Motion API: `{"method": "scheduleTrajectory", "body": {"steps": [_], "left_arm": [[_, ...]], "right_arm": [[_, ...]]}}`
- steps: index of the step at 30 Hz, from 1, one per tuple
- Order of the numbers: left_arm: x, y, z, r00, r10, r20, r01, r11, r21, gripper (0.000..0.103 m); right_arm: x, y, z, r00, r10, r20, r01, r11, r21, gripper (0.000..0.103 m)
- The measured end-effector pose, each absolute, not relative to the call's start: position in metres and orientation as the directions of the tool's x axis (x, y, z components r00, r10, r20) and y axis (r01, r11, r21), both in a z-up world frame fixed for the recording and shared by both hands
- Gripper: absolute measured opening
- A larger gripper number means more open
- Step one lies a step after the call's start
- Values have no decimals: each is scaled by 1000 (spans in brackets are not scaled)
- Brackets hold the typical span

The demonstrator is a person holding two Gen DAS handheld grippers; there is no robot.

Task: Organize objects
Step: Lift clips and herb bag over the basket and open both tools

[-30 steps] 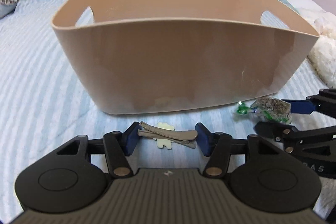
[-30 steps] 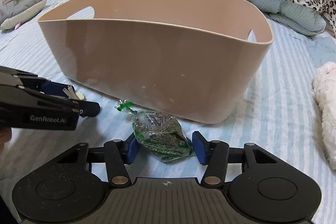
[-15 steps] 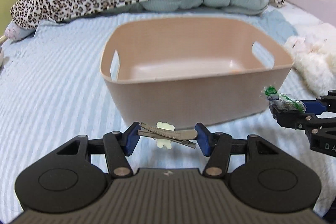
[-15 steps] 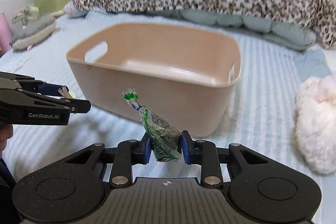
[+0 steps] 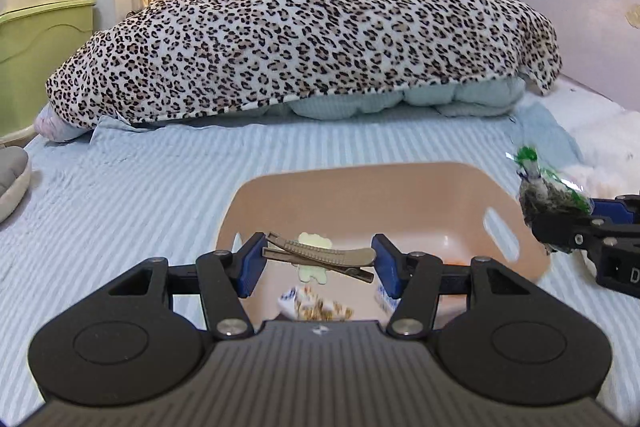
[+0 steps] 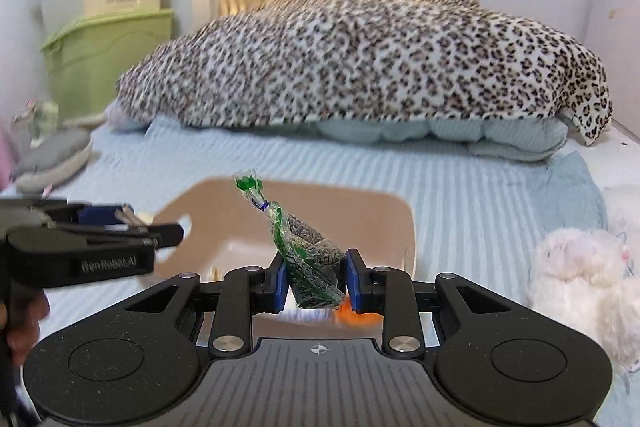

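Note:
A beige plastic basket [image 5: 400,183] sits on the striped bed; it also shows in the right wrist view [image 6: 380,203]. My left gripper [image 5: 318,259] is shut on a grey-beige hair clip [image 5: 320,254] with a pale yellow charm, held above the basket's near side. My right gripper [image 6: 315,281] is shut on a small clear bag of dark seeds [image 6: 308,251] with a green tied top, held above the basket. The bag also shows at the right of the left wrist view [image 5: 548,195]. A snack packet [image 5: 316,305] and something orange [image 6: 352,313] lie inside the basket.
A leopard-print blanket [image 5: 304,47] over a pale blue duvet fills the bed's far end, before a metal headboard. Green and cream storage boxes [image 6: 108,39] stand at the left. A white plush toy [image 6: 580,275] lies at the right. A grey slipper [image 6: 52,159] lies at the left.
Both grippers have risen from the bed beside the basket to above it, each carrying its object. The right gripper closed on the seed bag and lifted it.

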State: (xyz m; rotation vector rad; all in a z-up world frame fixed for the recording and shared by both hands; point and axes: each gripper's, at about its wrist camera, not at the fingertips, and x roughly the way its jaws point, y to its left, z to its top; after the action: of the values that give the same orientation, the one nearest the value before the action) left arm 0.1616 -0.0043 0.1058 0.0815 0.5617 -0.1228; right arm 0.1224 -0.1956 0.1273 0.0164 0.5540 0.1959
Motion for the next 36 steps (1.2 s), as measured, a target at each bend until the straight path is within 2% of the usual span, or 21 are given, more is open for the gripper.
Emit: {"method": "scheduleTrajectory", "body": {"steps": [2, 6, 14, 19, 21, 23, 25, 27, 29, 32, 34, 36], "left_arm": [[175, -9, 103, 837, -85, -541, 124, 992, 36, 59], [207, -19, 88, 816, -48, -577, 89, 995, 43, 59], [255, -24, 46, 703, -4, -711, 18, 1000, 12, 59], [256, -31, 28, 675, 26, -737, 36, 997, 68, 59], [252, -29, 29, 676, 11, -737, 43, 998, 54, 60], [248, -28, 34, 668, -9, -744, 55, 998, 37, 71], [241, -28, 40, 678, -4, -735, 51, 998, 43, 79], [234, -29, 48, 692, -2, -722, 59, 997, 53, 81], [227, -30, 57, 701, -16, -713, 75, 996, 52, 82], [214, -29, 70, 713, -32, -701, 93, 994, 49, 89], [204, -29, 77, 723, -33, -690, 98, 994, 56, 90], [193, -30, 84, 728, -32, -685, 106, 992, 65, 90]], "right_arm": [[136, -196, 128, 845, 174, -505, -157, 985, 77, 27], [172, -196, 114, 826, 180, -534, -121, 982, 143, 27], [216, -191, 69, 761, 129, -635, -52, 989, 139, 27], [217, -188, 54, 733, 89, -675, -37, 995, 91, 28], [214, -188, 51, 733, 84, -675, -26, 995, 94, 41], [211, -190, 53, 733, 93, -674, -21, 993, 115, 45], [205, -190, 58, 742, 104, -662, -28, 992, 125, 53], [198, -189, 64, 759, 90, -644, -28, 994, 106, 67], [190, -191, 71, 769, 79, -634, -28, 996, 90, 75], [180, -198, 82, 764, 111, -636, -40, 991, 125, 78], [172, -202, 91, 764, 131, -632, -45, 988, 150, 80], [162, -204, 100, 765, 140, -628, -51, 986, 157, 88]]}}
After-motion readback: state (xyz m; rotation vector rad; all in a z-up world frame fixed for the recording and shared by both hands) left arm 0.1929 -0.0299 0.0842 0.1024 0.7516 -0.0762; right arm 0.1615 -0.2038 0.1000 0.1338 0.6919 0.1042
